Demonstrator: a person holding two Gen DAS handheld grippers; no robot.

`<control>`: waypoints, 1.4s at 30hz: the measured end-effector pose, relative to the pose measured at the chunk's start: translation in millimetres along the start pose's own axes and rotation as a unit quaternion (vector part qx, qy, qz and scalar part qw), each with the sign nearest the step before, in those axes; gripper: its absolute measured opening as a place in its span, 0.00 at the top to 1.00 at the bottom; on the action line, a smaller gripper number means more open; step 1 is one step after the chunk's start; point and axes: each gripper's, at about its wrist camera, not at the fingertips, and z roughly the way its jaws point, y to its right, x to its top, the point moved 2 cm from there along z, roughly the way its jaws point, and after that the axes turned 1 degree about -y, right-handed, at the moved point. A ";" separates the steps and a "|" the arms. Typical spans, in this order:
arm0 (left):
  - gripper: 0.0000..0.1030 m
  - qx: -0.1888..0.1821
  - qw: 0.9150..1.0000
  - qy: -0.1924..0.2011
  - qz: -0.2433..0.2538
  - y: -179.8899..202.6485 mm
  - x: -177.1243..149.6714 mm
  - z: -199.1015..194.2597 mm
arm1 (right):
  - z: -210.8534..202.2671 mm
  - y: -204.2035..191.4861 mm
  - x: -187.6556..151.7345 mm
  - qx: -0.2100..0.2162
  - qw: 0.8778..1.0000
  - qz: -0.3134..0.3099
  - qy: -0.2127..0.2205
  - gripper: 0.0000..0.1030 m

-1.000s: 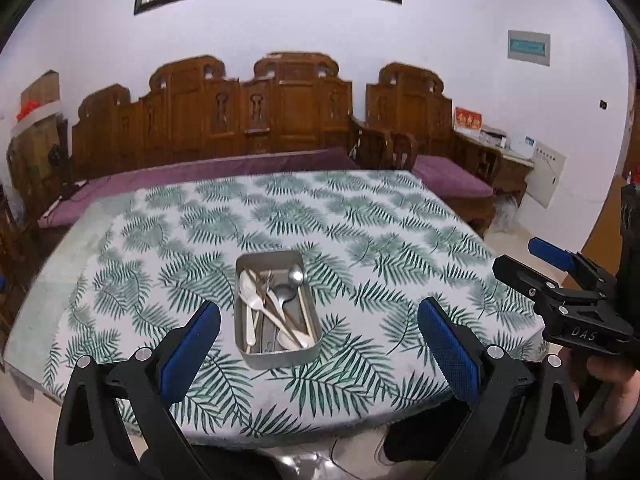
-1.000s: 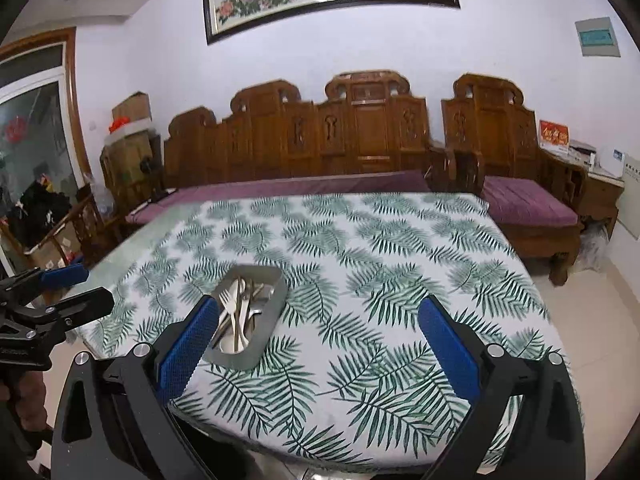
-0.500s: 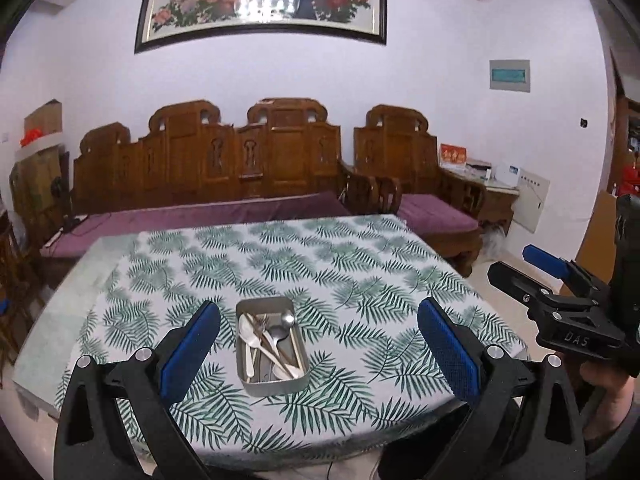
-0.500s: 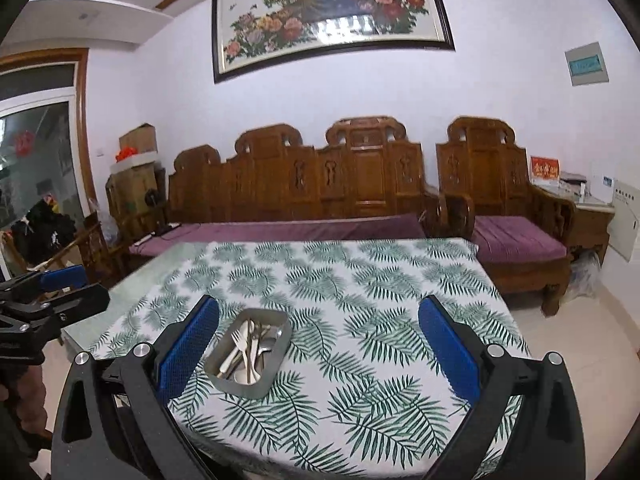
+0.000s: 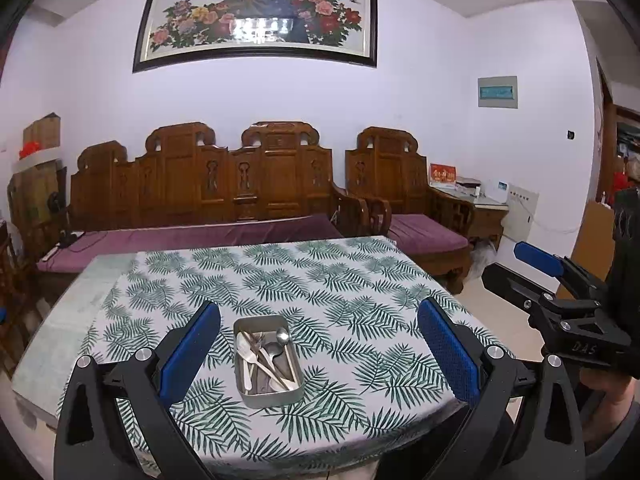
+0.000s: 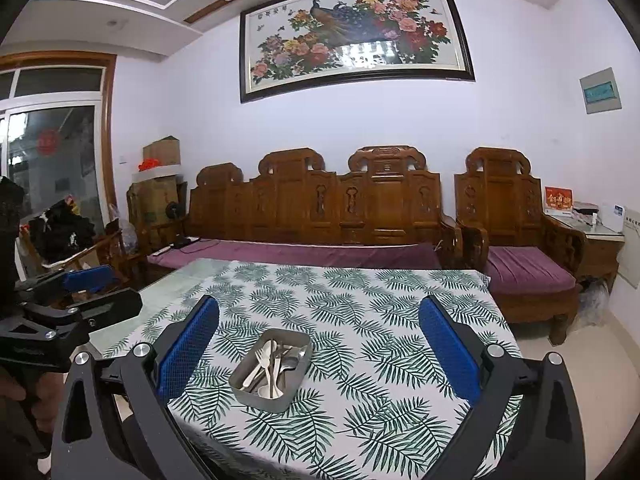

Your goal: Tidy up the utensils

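The utensils [image 5: 266, 358] lie together in a metal tray [image 5: 256, 398], a loose heap of spoons and at least one fork, handles crossing and bowls pointing different ways. In the right wrist view the same heap [image 6: 272, 364] shows a pale spoon lying over darker ones, all inside the tray [image 6: 276, 402] and none on the cloth outside it. The tray sits on the counter [image 5: 360, 280], toward its near edge and a little left of centre, on a tablecloth printed with green fern leaves.

Judged against the task, everything is gathered in one container but nothing is sorted or lined up. No second holder or divider shows on the counter, so where the pieces should end up cannot be told. Either the gathering is the finished result and the grippers are away from it, or the sorting has not begun; the pictures alone do not settle it.

The left hand-held gripper [image 5: 320, 350] hangs short of the counter's near edge with its blue pads spread wide and nothing between them; the tray appears in the gap, well apart from the pads. The right hand-held gripper [image 6: 320, 350] is likewise spread and carrying nothing, held off the near edge. Each shows at the side of the other's view.

Behind the counter stand a carved wooden sofa [image 5: 240, 176] and a matching chair [image 6: 500, 196], with a peacock painting [image 5: 256, 16] above.
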 end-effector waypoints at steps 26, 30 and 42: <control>0.08 0.000 1.000 -0.003 -0.010 -9.9 -7.1 5.4 | 11.1 -6.4 -7.0 0.011 1.000 -0.004 -0.014 0.02; 0.08 0.003 1.000 -0.002 -0.009 -9.6 -8.1 6.2 | 11.3 -6.6 -7.2 0.010 1.000 -0.004 -0.014 0.02; 0.08 0.012 1.000 0.001 -0.010 -10.8 -9.3 6.6 | 11.8 -7.4 -7.9 0.010 1.000 -0.004 -0.014 0.02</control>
